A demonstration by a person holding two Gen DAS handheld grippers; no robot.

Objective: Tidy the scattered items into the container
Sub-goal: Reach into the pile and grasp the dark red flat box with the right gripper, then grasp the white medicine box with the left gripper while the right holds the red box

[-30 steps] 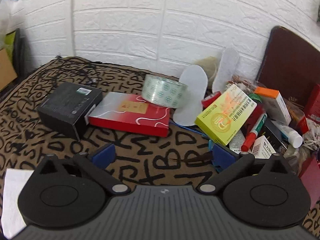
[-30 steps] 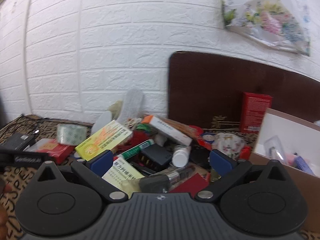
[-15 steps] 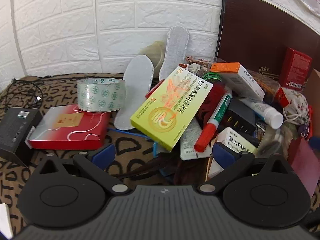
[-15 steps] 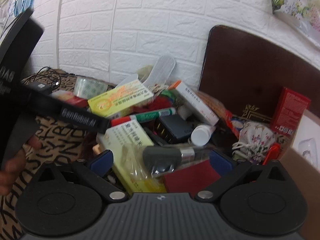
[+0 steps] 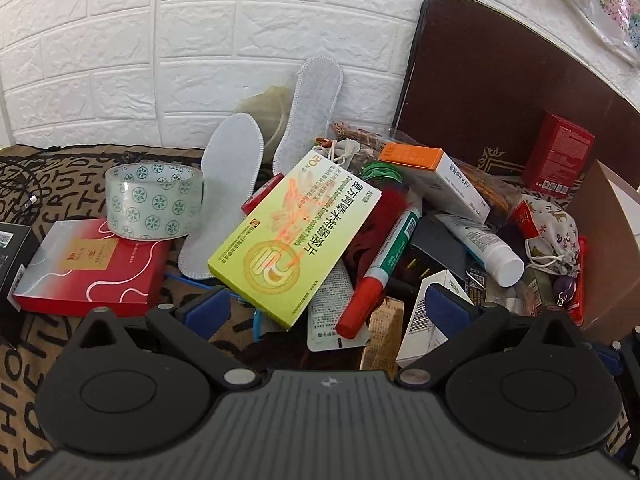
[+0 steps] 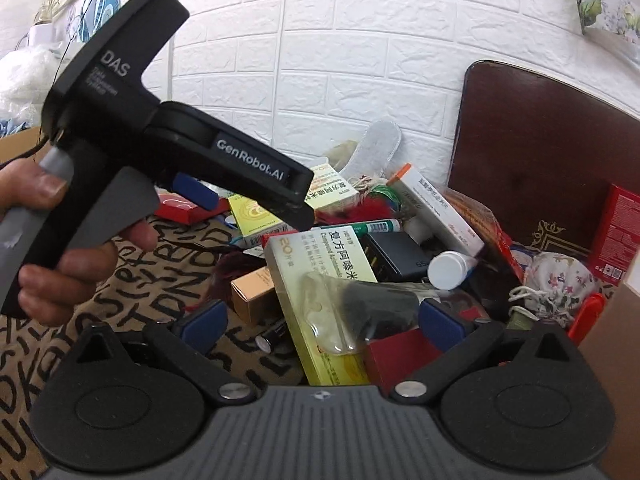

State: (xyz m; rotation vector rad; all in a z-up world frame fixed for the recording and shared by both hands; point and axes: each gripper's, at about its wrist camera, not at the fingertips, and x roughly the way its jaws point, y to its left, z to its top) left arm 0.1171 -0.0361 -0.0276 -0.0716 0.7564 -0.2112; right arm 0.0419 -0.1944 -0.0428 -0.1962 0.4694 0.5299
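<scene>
Against the white brick wall, the yellow-green box (image 5: 294, 236) lies diagonally, long axis toward upper right; both grippers' jaws apart.

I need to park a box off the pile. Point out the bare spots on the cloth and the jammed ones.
Bare cloth lies left of the pile, between the left gripper and the right gripper. A smaller strip runs in front of the red box. Between the yellow box and the carton, items overlap with no gaps.

A letter-printed brown cloth (image 5: 120, 364) carries everything: a red box (image 5: 92, 268) at nine o'clock, a cluttered heap of packages toward two.
</scene>
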